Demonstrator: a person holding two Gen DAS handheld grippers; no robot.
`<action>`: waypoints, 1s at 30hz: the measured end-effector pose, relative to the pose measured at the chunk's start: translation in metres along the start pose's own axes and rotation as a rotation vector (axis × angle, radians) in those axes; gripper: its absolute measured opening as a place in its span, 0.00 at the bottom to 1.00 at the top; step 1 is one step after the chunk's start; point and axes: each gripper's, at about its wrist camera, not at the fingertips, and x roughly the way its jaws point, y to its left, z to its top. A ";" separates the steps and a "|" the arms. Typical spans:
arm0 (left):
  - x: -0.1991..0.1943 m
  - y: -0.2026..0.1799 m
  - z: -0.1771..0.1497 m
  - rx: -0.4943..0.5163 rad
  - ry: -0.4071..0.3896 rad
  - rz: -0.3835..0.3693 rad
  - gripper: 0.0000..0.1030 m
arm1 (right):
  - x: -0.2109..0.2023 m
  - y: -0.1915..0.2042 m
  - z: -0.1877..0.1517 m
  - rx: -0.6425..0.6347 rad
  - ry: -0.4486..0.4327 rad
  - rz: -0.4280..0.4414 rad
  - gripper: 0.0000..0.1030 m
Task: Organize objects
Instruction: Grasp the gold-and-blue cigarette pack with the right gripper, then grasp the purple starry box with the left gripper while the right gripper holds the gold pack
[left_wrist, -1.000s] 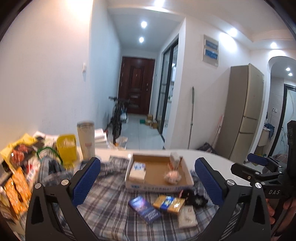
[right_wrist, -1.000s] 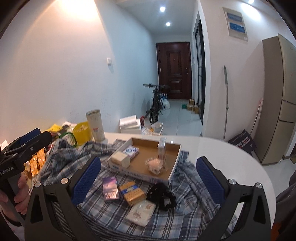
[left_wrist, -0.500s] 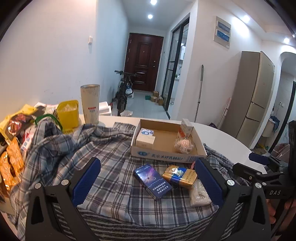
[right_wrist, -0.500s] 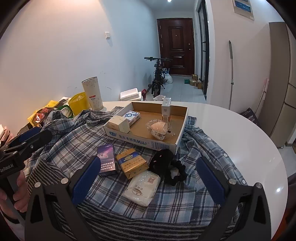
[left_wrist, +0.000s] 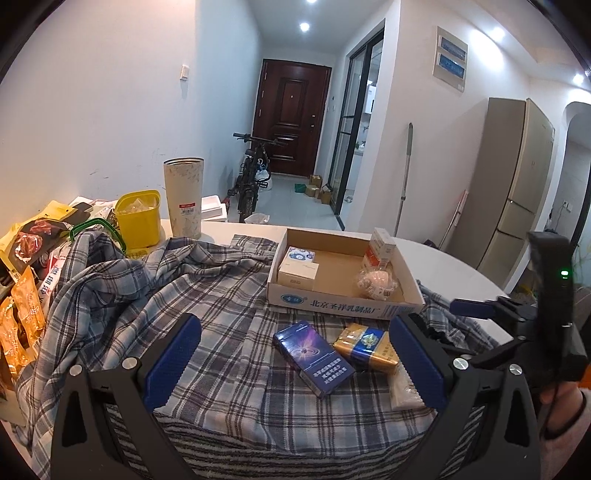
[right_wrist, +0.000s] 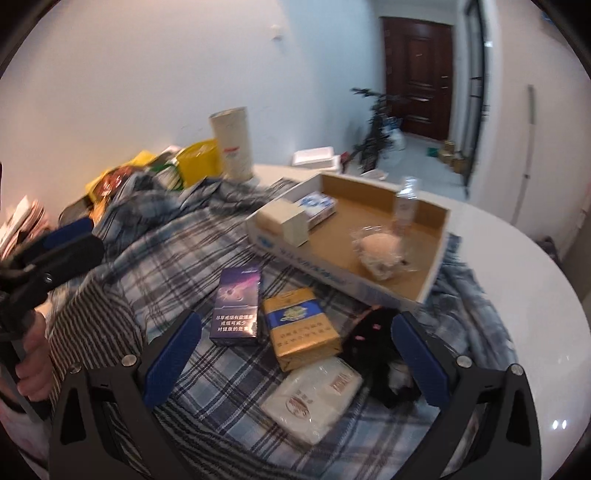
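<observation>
The cardboard tray (left_wrist: 345, 305) carries blue print along its front wall reading 北京圣祥乳制品厂, beside a round blue logo. The purple cigarette pack (right_wrist: 236, 308) bears white Chinese lines, partly readable as 吸烟有害健康. Print on the gold pack (right_wrist: 301, 325) and the white packet (right_wrist: 314, 398) is too blurred to read.

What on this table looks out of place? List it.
A crumpled plaid shirt serves as the table covering. The purple pack, gold pack, white packet and black scrunchie lie loose outside the cardboard tray.
</observation>
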 end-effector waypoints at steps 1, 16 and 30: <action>0.001 0.001 0.001 0.000 0.004 0.001 1.00 | 0.008 -0.001 0.001 -0.011 0.015 0.020 1.00; 0.018 0.005 -0.005 -0.017 0.066 0.005 1.00 | 0.076 -0.009 -0.018 -0.030 0.201 0.064 0.53; 0.008 0.002 -0.010 -0.011 0.086 0.004 1.00 | -0.007 -0.012 -0.027 0.093 0.019 -0.089 0.52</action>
